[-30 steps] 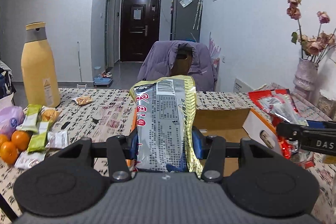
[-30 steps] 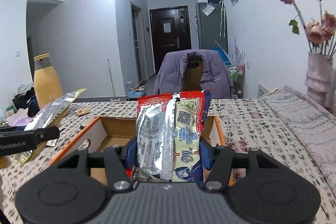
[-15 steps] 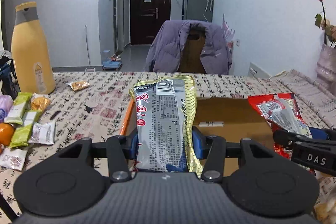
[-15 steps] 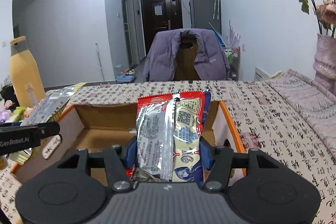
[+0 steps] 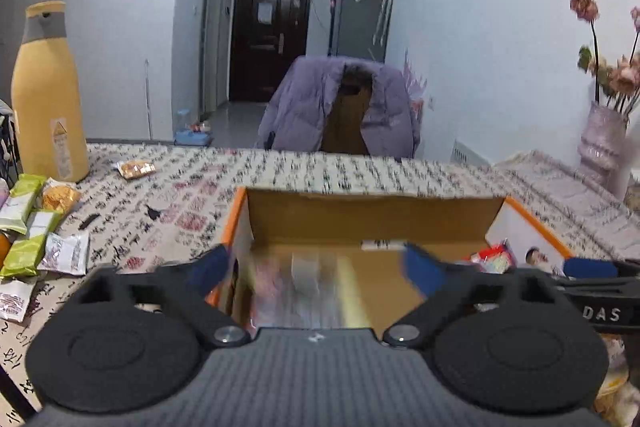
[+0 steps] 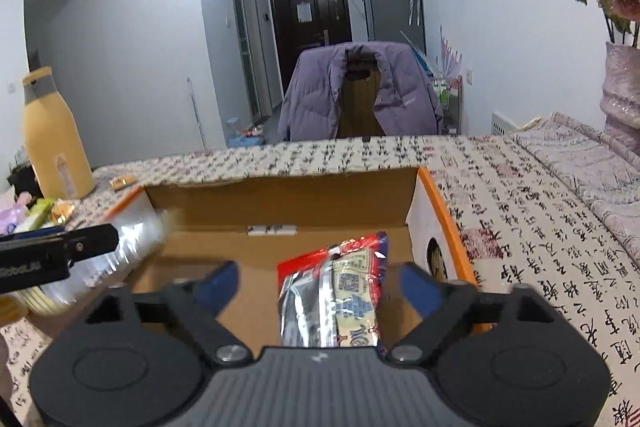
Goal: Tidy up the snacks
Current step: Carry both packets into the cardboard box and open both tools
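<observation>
Between spread right gripper (image 6: 320, 277) fingers, red snack packet (image 6: 334, 297) (untouched), inside cardboard box (image 6: 444, 223)

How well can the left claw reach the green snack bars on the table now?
Probably yes. The left claw stands open and holds nothing, and the green snack bars lie uncovered on the patterned tablecloth to its left, outside the orange-edged cardboard box; nothing stands between.

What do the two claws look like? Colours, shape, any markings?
Both match: the left claw and right claw have a grey ribbed body, two round black matte discs, black linkage arms with silver pivot screws, and blue finger pads. Side-on, white lettering shows: "DAS" on the right one; the left one's is blurred. No cables visible.
</observation>
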`<move>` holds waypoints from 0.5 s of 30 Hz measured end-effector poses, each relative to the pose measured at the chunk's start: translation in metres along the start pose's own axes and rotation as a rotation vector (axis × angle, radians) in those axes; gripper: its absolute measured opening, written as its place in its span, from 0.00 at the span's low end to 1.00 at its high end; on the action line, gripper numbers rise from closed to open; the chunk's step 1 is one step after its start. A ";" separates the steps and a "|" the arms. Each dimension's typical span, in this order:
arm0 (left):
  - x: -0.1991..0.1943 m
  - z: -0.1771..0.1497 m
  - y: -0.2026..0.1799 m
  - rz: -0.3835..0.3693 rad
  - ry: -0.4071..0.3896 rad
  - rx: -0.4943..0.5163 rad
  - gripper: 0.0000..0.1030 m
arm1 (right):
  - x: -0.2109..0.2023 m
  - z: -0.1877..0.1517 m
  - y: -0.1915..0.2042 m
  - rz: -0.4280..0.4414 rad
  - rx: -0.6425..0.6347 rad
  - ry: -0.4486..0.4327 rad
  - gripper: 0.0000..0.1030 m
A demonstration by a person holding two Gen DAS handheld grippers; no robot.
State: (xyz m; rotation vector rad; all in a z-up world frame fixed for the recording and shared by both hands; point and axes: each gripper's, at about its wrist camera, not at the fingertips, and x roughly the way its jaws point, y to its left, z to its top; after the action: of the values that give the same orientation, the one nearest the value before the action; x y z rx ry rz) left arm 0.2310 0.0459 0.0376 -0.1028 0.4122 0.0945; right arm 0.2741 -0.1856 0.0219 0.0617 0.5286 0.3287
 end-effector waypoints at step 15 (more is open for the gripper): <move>-0.021 0.015 -0.012 0.000 -0.057 0.011 1.00 | -0.018 0.013 0.004 0.006 -0.006 -0.052 1.00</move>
State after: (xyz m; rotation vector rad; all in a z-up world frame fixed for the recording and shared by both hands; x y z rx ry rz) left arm 0.2194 0.0347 0.0602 -0.0893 0.3557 0.0947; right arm 0.2649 -0.1871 0.0419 0.0660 0.4757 0.3336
